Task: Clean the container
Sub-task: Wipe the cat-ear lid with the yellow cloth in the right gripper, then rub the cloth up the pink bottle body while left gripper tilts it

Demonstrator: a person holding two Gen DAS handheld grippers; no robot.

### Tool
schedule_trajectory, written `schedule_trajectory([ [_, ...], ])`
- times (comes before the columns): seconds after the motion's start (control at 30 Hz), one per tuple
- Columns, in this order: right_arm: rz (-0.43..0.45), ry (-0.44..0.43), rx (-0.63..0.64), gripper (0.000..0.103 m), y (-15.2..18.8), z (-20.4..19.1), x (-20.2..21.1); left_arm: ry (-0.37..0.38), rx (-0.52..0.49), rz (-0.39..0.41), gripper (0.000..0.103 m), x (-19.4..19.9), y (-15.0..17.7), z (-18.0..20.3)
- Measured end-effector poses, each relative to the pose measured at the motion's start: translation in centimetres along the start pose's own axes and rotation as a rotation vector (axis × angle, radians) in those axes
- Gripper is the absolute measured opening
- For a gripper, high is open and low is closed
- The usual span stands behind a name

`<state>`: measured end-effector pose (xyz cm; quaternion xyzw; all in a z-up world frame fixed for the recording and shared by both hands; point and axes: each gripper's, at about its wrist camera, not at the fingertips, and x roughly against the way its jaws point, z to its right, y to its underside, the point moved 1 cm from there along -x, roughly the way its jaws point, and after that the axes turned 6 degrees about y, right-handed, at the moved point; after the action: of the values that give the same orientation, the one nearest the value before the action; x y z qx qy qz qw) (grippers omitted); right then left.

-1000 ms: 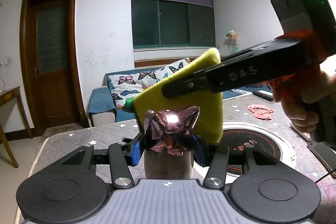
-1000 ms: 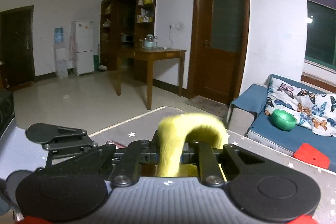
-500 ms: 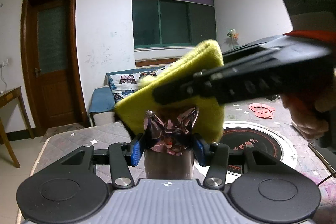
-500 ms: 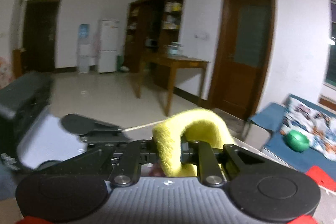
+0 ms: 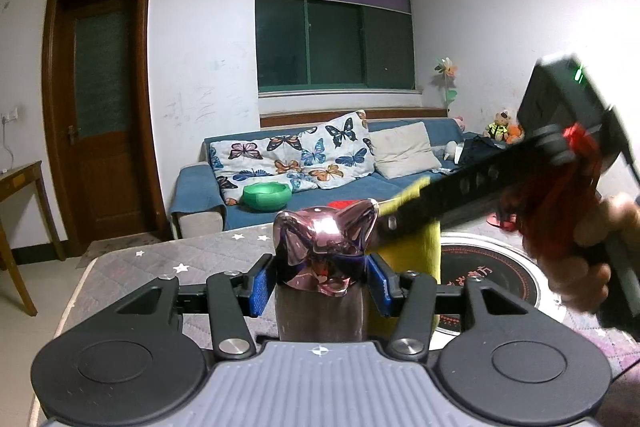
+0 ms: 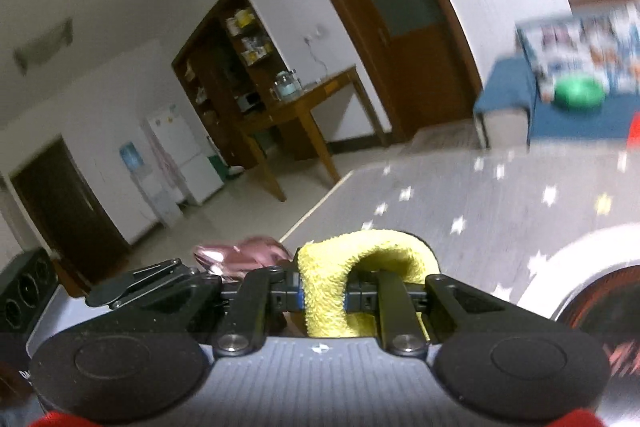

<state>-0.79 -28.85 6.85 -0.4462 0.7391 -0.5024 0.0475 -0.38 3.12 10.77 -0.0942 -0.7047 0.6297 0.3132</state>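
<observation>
Since half a second ago, the yellow cloth [image 5: 428,247] has dropped from above the container's pink cat-ear lid [image 5: 326,247] to its right side, the right gripper [image 6: 323,297] tilting with it. That gripper is clamped on the folded cloth. The left gripper [image 5: 320,285] grips the metal container [image 5: 320,315] between its blue pads [image 5: 257,287], upright over the star-patterned worktop [image 5: 160,259].

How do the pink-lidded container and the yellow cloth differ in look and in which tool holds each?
The container is rigid and upright, its glossy pink lid reflecting light; the yellow cloth is soft, matte and folded over. The left tool clamps the container's sides; the right tool pinches the cloth. Both are held above the star-patterned table.
</observation>
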Motion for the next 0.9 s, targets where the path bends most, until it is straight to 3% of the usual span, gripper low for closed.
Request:
schedule_trajectory([
  [0.13,-0.047,-0.016,-0.105,0.015,1.3,3.6,-1.0,0.0,-0.001,-0.002,0.054,0.1,-0.1,0.0],
  [0.27,-0.092,0.015,-0.081,0.015,2.7,4.7,-1.9,-0.007,0.016,0.0,0.054,0.0,-0.1,-0.1],
  [0.47,-0.135,0.083,0.051,0.015,4.3,1.4,-1.9,-0.023,0.065,-0.007,0.067,-0.9,-0.1,0.1],
  [0.63,-0.154,0.13,0.209,0.015,6.2,-0.8,-1.4,-0.038,0.09,-0.013,0.067,-1.8,-0.4,0.1],
  [0.73,-0.156,0.167,0.333,0.016,7.4,-2.1,-1.9,-0.061,0.104,-0.012,0.056,-1.9,-0.5,-0.4],
  [0.9,-0.176,0.209,0.523,0.016,9.3,-3.8,-2.6,-0.063,0.159,-0.002,0.056,-0.9,-0.2,-1.6],
])
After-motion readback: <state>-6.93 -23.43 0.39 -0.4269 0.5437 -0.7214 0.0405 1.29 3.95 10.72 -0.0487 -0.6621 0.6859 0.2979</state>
